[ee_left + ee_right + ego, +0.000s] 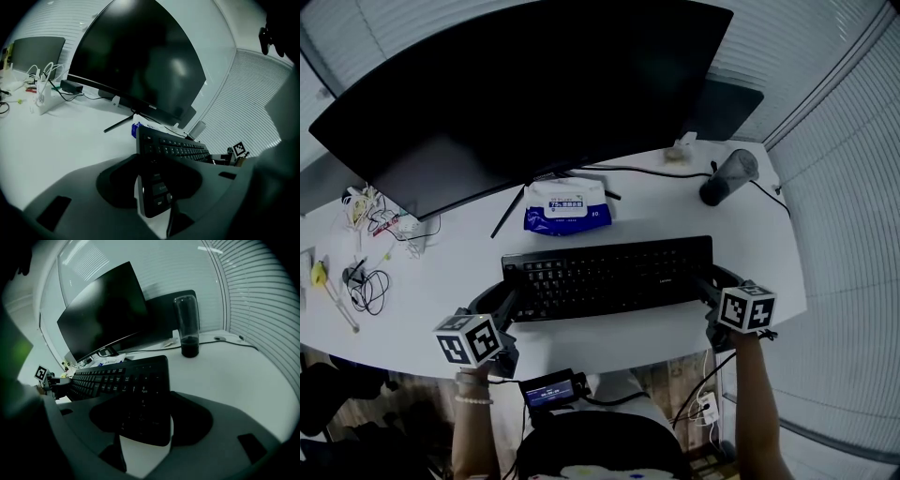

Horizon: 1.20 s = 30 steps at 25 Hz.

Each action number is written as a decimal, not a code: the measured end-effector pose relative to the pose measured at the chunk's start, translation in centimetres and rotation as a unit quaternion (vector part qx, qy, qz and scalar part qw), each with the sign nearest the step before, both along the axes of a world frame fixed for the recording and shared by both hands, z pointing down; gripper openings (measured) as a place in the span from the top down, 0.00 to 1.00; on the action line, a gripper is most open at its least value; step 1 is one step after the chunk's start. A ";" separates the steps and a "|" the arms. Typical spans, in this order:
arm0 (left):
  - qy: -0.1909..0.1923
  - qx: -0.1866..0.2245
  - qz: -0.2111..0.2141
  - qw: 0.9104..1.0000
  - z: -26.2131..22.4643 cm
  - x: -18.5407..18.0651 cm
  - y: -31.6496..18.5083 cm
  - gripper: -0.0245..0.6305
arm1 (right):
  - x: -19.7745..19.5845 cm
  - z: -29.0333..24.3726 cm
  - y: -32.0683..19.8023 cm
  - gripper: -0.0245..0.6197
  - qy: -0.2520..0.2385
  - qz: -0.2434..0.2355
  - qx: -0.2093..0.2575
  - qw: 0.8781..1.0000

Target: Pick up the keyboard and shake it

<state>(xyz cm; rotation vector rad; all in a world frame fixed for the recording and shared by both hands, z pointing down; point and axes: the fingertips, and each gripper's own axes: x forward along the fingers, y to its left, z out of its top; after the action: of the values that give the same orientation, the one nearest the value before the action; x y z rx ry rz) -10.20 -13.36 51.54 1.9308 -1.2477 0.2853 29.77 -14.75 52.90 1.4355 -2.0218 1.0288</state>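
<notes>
Black keyboard (609,274) rests on the white desk (441,272), near the front edge and square to it.

Left gripper (508,298) at the keyboard's left end. Jaws stand wide with that end between them. A pale sliver of desk shows between the keyboard's edge and the outer jaw, so there's no pinch.

Right gripper (712,286) at the right end. Jaws wide, number-pad end between them, thin pale gap at the outer jaw.

Blue-and-white wipes pack (567,206) lies just behind the keyboard. Large curved monitor (525,94) overhangs it, screen dark.

Dark tumbler (727,176) upright at back right, with a cable running past it. Loose cables (366,286) at far left.
</notes>
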 end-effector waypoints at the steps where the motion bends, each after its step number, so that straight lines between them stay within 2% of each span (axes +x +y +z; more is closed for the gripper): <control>1: 0.006 0.010 -0.001 1.000 -0.3 0.1 -0.2 0.73 | 0.1 -0.9 -0.2 0.52 0.007 0.001 0.011 1.000; 7: 0.050 0.073 -0.003 0.996 -2.2 1.2 -2.2 0.73 | 1.1 -7.5 -1.4 0.52 0.062 0.007 0.092 0.994; 13: 0.098 0.133 -0.008 0.986 -4.0 1.9 -3.6 0.74 | 0.8 -14.8 -1.7 0.52 0.129 0.006 0.175 0.976; 18: 0.141 0.186 -0.014 0.972 -5.9 2.3 -4.6 0.74 | 0.0 -20.7 -1.3 0.52 0.180 0.003 0.239 0.954; 25: 0.193 0.227 -0.019 0.954 -8.1 2.5 -5.1 0.74 | -2.2 -27.7 0.6 0.52 0.247 -0.003 0.309 0.918; 30: 0.227 0.260 -0.018 0.938 -9.9 2.5 -5.4 0.74 | -3.8 -31.9 2.2 0.52 0.286 -0.012 0.351 0.892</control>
<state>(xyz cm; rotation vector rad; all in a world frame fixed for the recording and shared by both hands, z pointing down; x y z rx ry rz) -7.66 -18.81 41.63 2.2329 -1.1069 -0.5402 25.93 -12.56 21.03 1.7611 -1.9949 -0.2090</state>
